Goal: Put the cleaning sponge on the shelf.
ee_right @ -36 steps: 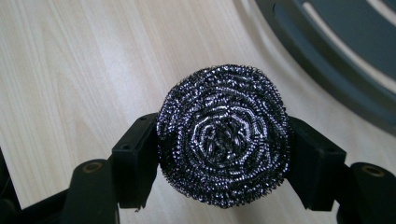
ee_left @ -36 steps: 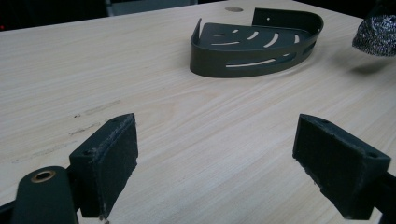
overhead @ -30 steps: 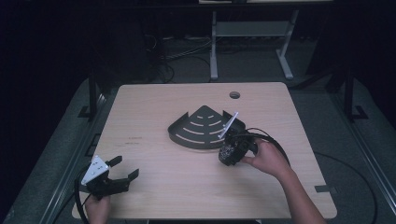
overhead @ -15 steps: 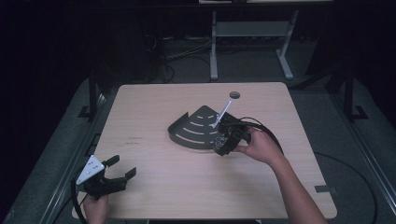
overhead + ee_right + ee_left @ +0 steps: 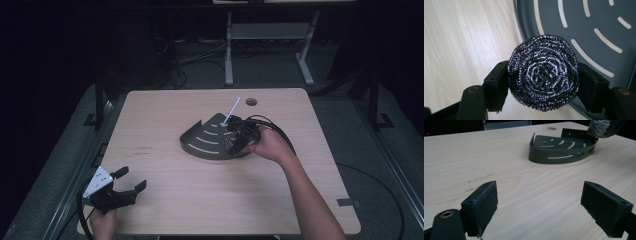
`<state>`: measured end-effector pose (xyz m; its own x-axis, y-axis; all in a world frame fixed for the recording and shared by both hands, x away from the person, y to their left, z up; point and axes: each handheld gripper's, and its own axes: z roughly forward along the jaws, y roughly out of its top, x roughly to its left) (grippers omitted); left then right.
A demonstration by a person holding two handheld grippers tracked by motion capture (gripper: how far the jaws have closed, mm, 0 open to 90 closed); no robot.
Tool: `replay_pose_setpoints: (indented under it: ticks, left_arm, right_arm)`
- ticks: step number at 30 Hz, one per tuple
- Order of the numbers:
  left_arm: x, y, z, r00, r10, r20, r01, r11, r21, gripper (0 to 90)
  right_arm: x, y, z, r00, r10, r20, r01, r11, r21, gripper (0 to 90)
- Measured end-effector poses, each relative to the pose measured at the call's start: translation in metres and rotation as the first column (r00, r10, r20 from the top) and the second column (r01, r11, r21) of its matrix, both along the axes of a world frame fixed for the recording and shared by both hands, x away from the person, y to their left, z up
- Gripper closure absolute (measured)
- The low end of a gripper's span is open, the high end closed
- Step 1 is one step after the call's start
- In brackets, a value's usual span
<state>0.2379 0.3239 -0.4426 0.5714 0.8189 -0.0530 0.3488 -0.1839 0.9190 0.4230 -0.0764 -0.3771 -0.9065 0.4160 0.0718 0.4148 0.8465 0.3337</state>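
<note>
A round, silvery steel-wool scouring pad (image 5: 543,72) sits clamped between the jaws of the right hand-held gripper (image 5: 235,141), above the rim of a dark slotted metal corner caddy (image 5: 207,140) mid-desk (image 5: 165,115). The left hand-held gripper (image 5: 131,180) gapes wide near the desk's front-left corner.

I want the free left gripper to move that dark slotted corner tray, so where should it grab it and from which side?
Probably the tray's upright curved front wall, coming from above with one pad inside and one outside. The wall is thin, stands upright and faces the open left gripper; the right gripper hangs over the far part with a steel scourer.
</note>
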Motion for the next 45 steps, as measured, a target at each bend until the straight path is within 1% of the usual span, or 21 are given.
replay_pose_setpoints:
  ticks: [3,5,6,7,8,9,10,11,13,14,16,19,21,25,29,31,35,37,39,42,45]
  left_arm:
    - [0.0,0.0,0.0,1.0,-0.001,-0.001,0.001,1.0,-0.004,13.5]
    - [0.001,-0.001,0.0,1.0,-0.001,-0.004,0.001,1.0,-0.003,13.5]
    - [0.001,-0.001,0.0,1.0,-0.004,-0.005,0.004,1.0,-0.002,13.5]
    - [0.001,-0.001,0.0,1.0,-0.004,-0.005,0.004,1.0,-0.002,13.5]
    - [0.001,-0.001,0.0,1.0,-0.003,-0.005,0.003,1.0,0.002,13.5]
    - [0.001,-0.001,0.0,1.0,-0.003,-0.005,0.003,1.0,0.002,13.5]
    - [0.001,-0.001,0.0,1.0,-0.003,-0.005,0.003,1.0,0.003,13.5]
    - [0.001,-0.001,0.0,1.0,-0.003,-0.005,0.003,1.0,0.003,13.5]
    - [0.001,-0.001,0.0,1.0,-0.003,-0.005,0.003,1.0,-0.001,13.5]
    - [0.001,-0.001,0.0,1.0,-0.002,-0.005,0.002,1.0,-0.002,13.5]
    - [0.001,-0.001,0.0,1.0,-0.002,-0.005,0.002,1.0,-0.007,13.5]
    - [0.001,-0.001,0.0,1.0,-0.005,-0.005,0.005,1.0,-0.003,13.5]
    - [0.001,-0.001,0.0,1.0,-0.004,-0.004,0.004,1.0,0.0,13.5]
    - [0.001,-0.001,0.0,1.0,-0.004,-0.005,0.004,1.0,0.0,13.5]
    - [0.001,0.0,0.0,1.0,-0.003,-0.003,0.003,1.0,-0.006,13.5]
    - [0.001,0.001,0.0,1.0,-0.002,-0.003,0.002,1.0,-0.004,13.5]
    - [0.001,0.0,0.0,1.0,-0.006,-0.002,0.006,1.0,-0.005,13.5]
    - [0.001,0.0,0.0,1.0,-0.008,-0.002,0.008,1.0,0.0,13.5]
    - [0.001,0.0,0.0,1.0,-0.008,-0.002,0.008,1.0,0.0,13.5]
    - [0.001,-0.001,0.0,0.9999,-0.012,-0.003,0.012,0.9999,0.001,13.5]
    - [0.001,-0.001,0.0,0.9999,-0.011,-0.005,0.011,0.9999,0.004,13.5]
  right_arm:
    - [0.006,0.001,-0.003,0.9998,-0.009,-0.017,0.009,0.9998,0.017,32.2]
    - [0.01,0.002,-0.003,0.9998,-0.015,-0.014,0.016,0.9998,0.014,32.2]
    - [0.014,0.003,-0.003,0.9997,-0.02,-0.013,0.02,0.9998,0.007,32.2]
    - [0.014,0.003,-0.003,0.9997,-0.02,-0.013,0.02,0.9998,0.007,32.2]
    - [0.018,0.005,-0.003,0.9995,-0.025,-0.018,0.025,0.9996,0.014,32.1]
    - [0.018,0.005,-0.003,0.9995,-0.025,-0.018,0.025,0.9996,0.014,32.1]
    - [0.022,0.005,-0.004,0.9991,-0.031,-0.027,0.032,0.9991,0.028,32.1]
    - [0.022,0.005,-0.004,0.9991,-0.031,-0.027,0.032,0.9991,0.028,32.1]
    - [0.026,0.006,-0.006,0.9989,-0.04,-0.026,0.04,0.9992,0.001,32.0]
    - [0.027,0.007,-0.007,0.9988,-0.043,-0.025,0.042,0.9991,-0.003,32.0]
    - [0.031,0.008,-0.008,0.9984,-0.047,-0.031,0.047,0.9989,0.0,32.0]
    - [0.038,0.011,-0.012,0.9978,-0.056,-0.035,0.056,0.9984,-0.012,31.9]
    - [0.041,0.012,-0.014,0.9971,-0.064,-0.041,0.064,0.9979,-0.001,31.9]
    - [0.045,0.016,-0.022,0.9967,-0.07,-0.042,0.07,0.9975,-0.007,31.8]
    - [0.049,0.018,-0.029,0.9954,-0.076,-0.058,0.076,0.997,-0.015,31.7]
    - [0.052,0.018,-0.032,0.9946,-0.083,-0.062,0.082,0.9966,-0.009,31.6]
    - [0.054,0.021,-0.037,0.993,-0.098,-0.066,0.097,0.9952,-0.016,31.5]
    - [0.056,0.022,-0.04,0.9923,-0.107,-0.063,0.106,0.9943,-0.011,31.4]
    - [0.057,0.023,-0.042,0.9914,-0.111,-0.069,0.111,0.9938,-0.007,31.4]
    - [0.058,0.025,-0.046,0.9923,-0.106,-0.064,0.104,0.9942,-0.026,31.4]
    - [0.058,0.026,-0.049,0.9917,-0.109,-0.068,0.107,0.9938,-0.029,31.6]
